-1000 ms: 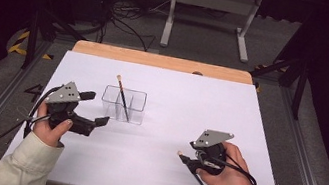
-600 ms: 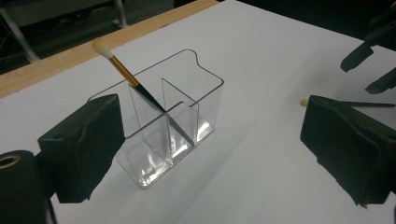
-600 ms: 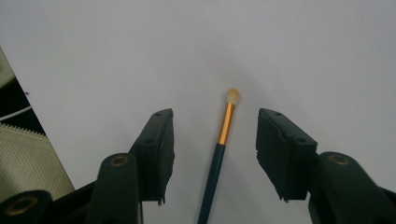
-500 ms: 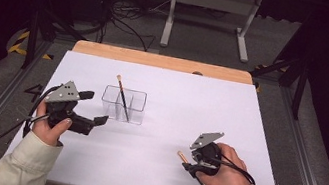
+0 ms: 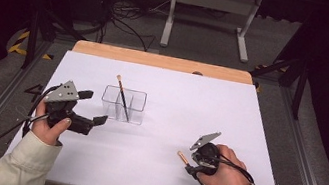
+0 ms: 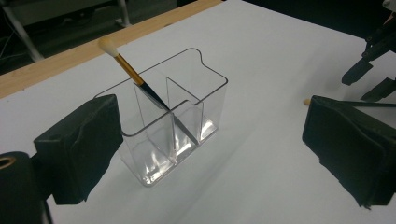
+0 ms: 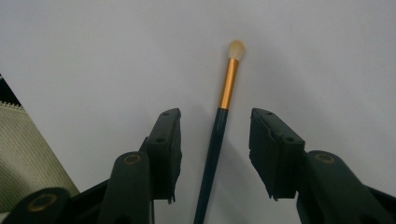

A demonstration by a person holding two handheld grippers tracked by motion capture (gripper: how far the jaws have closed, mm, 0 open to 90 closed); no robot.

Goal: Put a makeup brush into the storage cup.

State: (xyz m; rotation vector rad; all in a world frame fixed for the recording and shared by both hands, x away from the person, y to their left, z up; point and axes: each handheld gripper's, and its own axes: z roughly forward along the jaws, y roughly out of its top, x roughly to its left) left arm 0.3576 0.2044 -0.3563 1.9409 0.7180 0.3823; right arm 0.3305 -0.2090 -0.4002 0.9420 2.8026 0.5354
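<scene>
A clear plastic organizer (image 5: 123, 105) (image 6: 173, 116) with compartments stands on the white sheet, and a gold-banded brush (image 5: 121, 96) (image 6: 135, 79) leans in it, tip up. My left gripper (image 5: 93, 107) (image 6: 215, 154) hovers just left of the organizer, open and holding nothing. A second brush (image 5: 183, 157) (image 7: 219, 126) lies flat on the sheet at the front right. My right gripper (image 5: 192, 164) (image 7: 215, 119) points down over it, and its jaws have just been closing. The dark handle lies between the pads with a gap on each side.
A wooden table edge (image 5: 157, 61) runs along the far side of the white sheet (image 5: 200, 108). A metal stand (image 5: 205, 18) and cables (image 5: 124, 20) lie on the floor beyond. My sleeve (image 7: 23, 149) is at the left of the right gripper view.
My right gripper has sunk toward the sheet and tipped down over the lying brush, its jaws narrower. The left gripper and the organizer have not moved.
</scene>
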